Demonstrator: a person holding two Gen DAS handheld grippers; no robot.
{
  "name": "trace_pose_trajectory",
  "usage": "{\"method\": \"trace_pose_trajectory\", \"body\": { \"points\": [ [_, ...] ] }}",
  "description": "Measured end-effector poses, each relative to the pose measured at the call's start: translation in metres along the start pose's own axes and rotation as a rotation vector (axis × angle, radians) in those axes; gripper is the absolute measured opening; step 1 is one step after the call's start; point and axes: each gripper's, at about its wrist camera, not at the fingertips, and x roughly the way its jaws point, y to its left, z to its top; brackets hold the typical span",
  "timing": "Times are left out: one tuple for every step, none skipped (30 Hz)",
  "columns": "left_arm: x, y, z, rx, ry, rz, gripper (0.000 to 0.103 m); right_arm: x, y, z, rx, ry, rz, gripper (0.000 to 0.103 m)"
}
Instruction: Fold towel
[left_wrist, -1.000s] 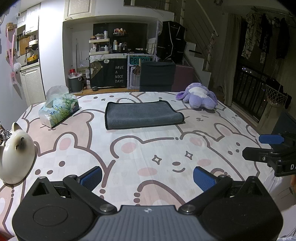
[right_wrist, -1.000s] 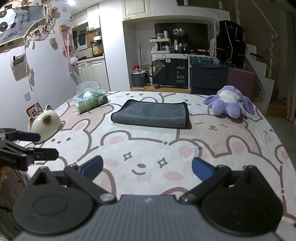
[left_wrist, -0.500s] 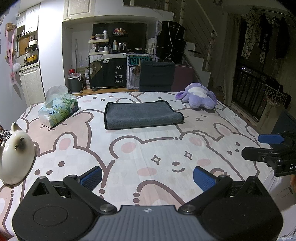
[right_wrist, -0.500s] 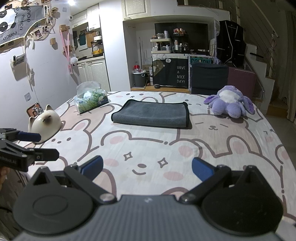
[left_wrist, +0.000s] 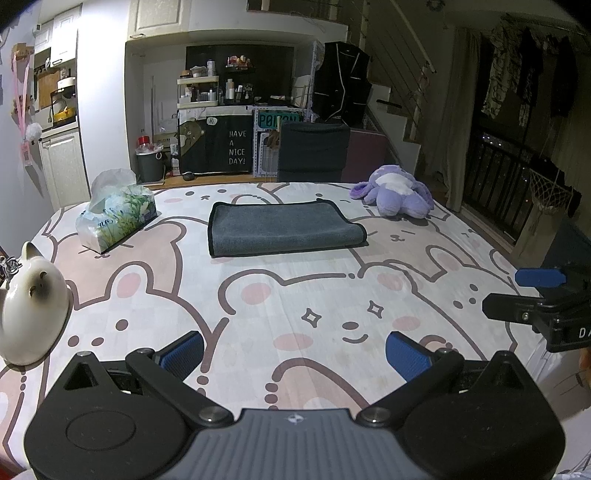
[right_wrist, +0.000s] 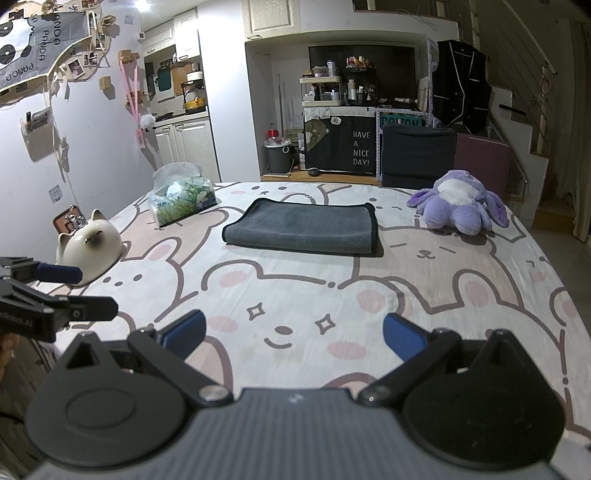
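Note:
A dark grey towel (left_wrist: 282, 228) lies folded flat on the far half of the table with the bear-print cloth (left_wrist: 295, 295); it also shows in the right wrist view (right_wrist: 306, 227). My left gripper (left_wrist: 293, 352) is open and empty, well short of the towel near the table's front edge. My right gripper (right_wrist: 293, 334) is open and empty too, at a similar distance from the towel. Each gripper shows at the side of the other's view, the right one (left_wrist: 535, 295) and the left one (right_wrist: 62, 291).
A tissue pack (left_wrist: 116, 212) lies left of the towel. A white cat-shaped ceramic (left_wrist: 31, 314) stands at the left edge. A purple plush toy (left_wrist: 397, 195) lies at the far right. A dark chair (left_wrist: 314, 151) stands behind the table.

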Motion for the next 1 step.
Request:
{"method": "trace_pose_trajectory", "body": {
  "points": [
    [0.0001, -0.0006, -0.0003, 0.001, 0.000, -0.001, 0.103, 0.0000, 0.0000, 0.0000, 0.000, 0.000, 0.000, 0.103]
  ]
}}
